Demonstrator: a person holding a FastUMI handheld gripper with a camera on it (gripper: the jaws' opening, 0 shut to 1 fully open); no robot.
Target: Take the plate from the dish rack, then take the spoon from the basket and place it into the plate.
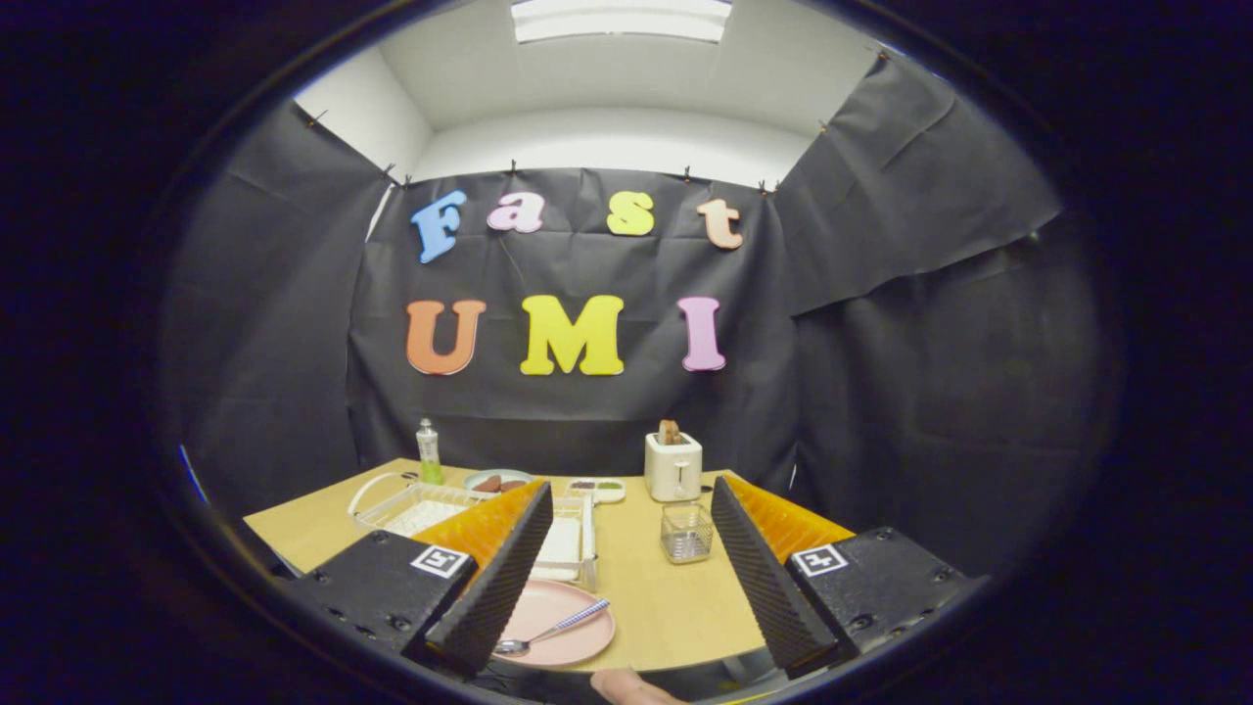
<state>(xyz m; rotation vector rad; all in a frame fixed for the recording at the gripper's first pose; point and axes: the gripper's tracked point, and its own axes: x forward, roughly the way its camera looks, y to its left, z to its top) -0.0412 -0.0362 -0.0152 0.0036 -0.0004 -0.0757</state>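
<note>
A pink plate [560, 623] lies flat on the wooden table [666, 597] near its front edge, partly hidden behind my left finger. A metal spoon [550, 633] with a striped handle rests in the plate, bowl toward me. My gripper [622, 597] stands open above the table's front, with nothing between its fingers. The plate and spoon sit just ahead of the left finger. A white dish rack [563, 543] stands behind the plate. A clear wire basket [686, 533] stands beyond the fingers, a little to the right.
A white toaster [673, 466] with bread in it stands at the back. A green bottle [429, 452], a white tray [416, 506], a plate of food [497, 481] and a small dish [595, 488] sit at the back left. Part of a finger [631, 688] shows at the table's front edge.
</note>
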